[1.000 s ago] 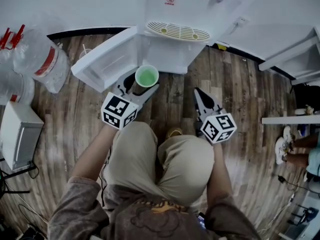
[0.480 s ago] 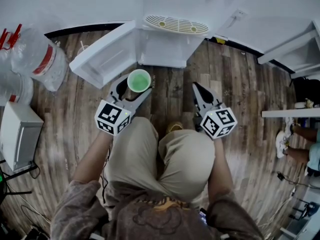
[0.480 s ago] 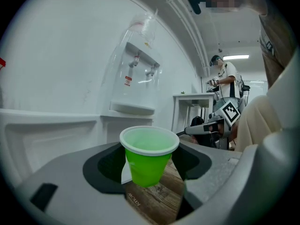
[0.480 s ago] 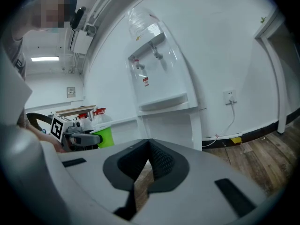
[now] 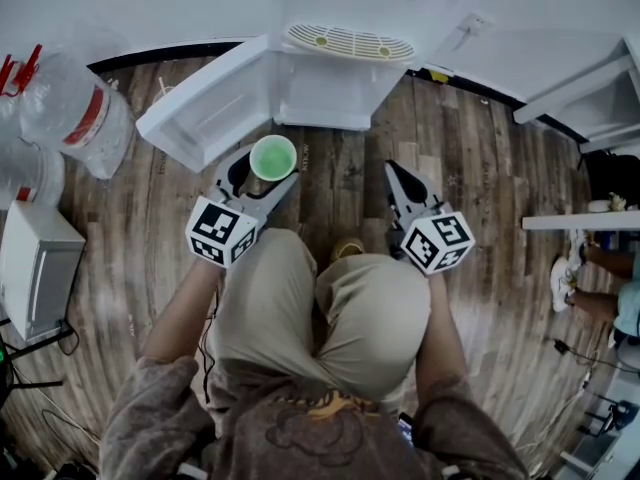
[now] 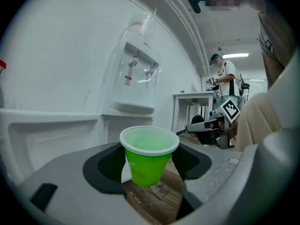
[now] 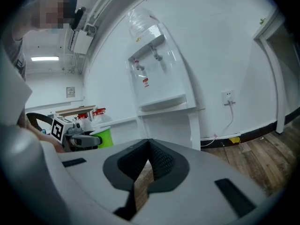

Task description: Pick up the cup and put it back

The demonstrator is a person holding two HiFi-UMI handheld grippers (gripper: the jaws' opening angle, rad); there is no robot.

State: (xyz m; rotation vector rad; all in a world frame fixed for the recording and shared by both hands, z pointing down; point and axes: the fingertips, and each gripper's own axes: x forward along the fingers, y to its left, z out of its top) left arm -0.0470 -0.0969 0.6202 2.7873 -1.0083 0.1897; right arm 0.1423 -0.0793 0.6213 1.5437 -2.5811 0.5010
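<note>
A green plastic cup (image 5: 273,157) with a white rim sits between the jaws of my left gripper (image 5: 262,165), which is shut on it. In the left gripper view the cup (image 6: 149,156) stands upright and looks empty, held off the wooden floor in the left gripper (image 6: 149,175). It hangs just in front of the white water dispenser (image 5: 345,43), near its open lower door (image 5: 205,108). My right gripper (image 5: 397,175) is beside it to the right, shut and holding nothing; its jaws (image 7: 149,156) meet at the tips. The right gripper view shows the cup (image 7: 101,137) at its left.
Large water bottles (image 5: 70,118) and a white box (image 5: 35,268) are on the floor at left. A white table edge (image 5: 580,223) and another person (image 5: 610,298) are at right. My knees (image 5: 330,308) are directly below the grippers.
My left gripper has drawn the cup back and a little left, away from the dispenser's open cabinet and toward my knees. The right gripper has hardly moved.
</note>
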